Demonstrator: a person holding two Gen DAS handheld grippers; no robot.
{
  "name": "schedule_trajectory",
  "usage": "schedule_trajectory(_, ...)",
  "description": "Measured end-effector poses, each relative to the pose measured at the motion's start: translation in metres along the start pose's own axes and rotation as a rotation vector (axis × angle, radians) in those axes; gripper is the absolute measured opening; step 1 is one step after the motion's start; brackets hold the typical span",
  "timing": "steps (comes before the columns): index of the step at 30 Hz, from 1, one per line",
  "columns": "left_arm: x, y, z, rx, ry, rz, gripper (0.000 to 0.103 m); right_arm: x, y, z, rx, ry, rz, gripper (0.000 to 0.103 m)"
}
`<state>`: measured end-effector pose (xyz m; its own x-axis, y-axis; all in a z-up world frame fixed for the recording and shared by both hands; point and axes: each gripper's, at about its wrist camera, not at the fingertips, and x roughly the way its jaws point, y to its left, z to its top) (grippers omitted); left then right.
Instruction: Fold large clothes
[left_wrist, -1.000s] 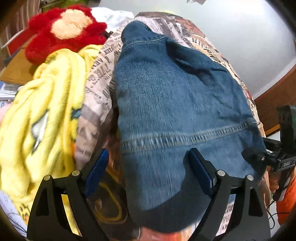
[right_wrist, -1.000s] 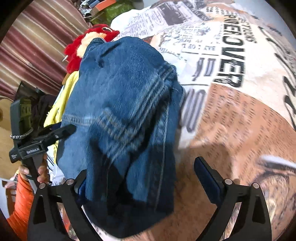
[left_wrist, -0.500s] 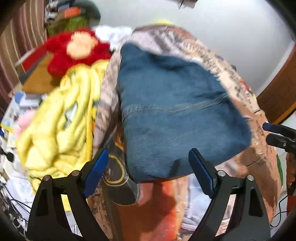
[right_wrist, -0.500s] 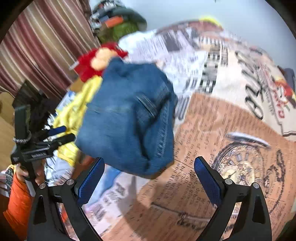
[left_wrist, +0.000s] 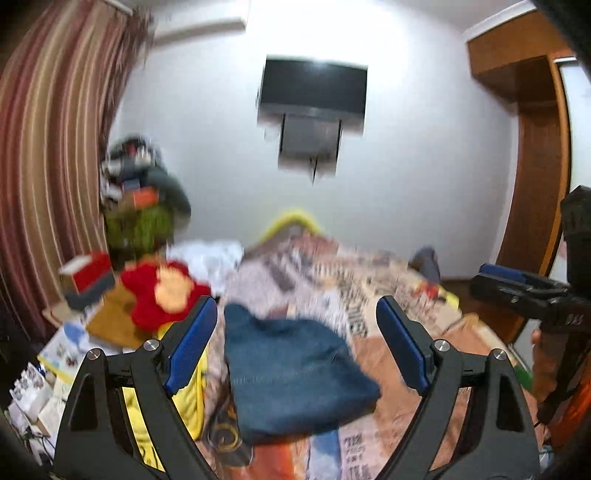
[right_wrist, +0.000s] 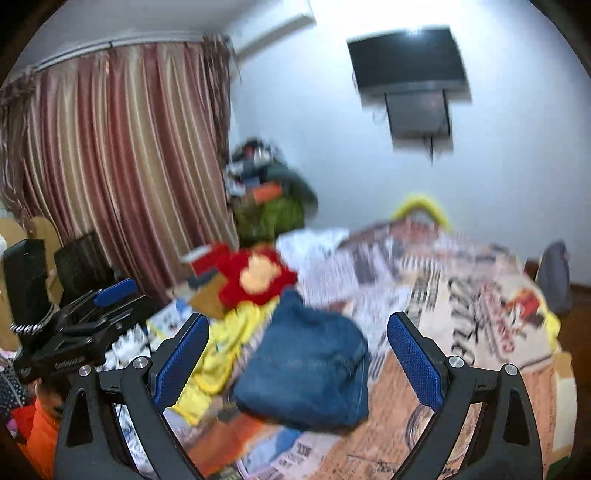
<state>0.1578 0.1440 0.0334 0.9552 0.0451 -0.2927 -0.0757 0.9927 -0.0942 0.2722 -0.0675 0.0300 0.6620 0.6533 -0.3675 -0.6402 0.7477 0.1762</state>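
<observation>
Curtain (right_wrist: 110, 155) fully in right wrist view only

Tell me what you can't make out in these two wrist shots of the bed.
- Folded denim garment: motion blur in both views hides seams and fold layers.
- Printed bedspread: lettering smeared, unreadable.
- Shelf clutter: blurred, items unidentifiable.
- Yellow cloth: partly behind the right claw; in the left view, behind the left claw.
</observation>
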Motion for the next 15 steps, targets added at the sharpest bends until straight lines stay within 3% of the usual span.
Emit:
schedule_trajectory(8,-0.058,-0.026,0.006,0.042,-0.191,0.065,0.089,-0.064,0.042,-0.002,-0.040,-0.200,-0.048,0.097)
schedule_trajectory(12,-0.071,-0.031,0.002,0.038,-0.222,0.092,0.089,-0.084,0.054,-0.012,-0.039,-0.247,-0.078,0.097)
schedule_trajectory(15,-0.075,-0.034,-0.004,0.041,-0.221,0.111,0.100,-0.093,0.061,-0.019,-0.045,-0.260,-0.112,0.097)
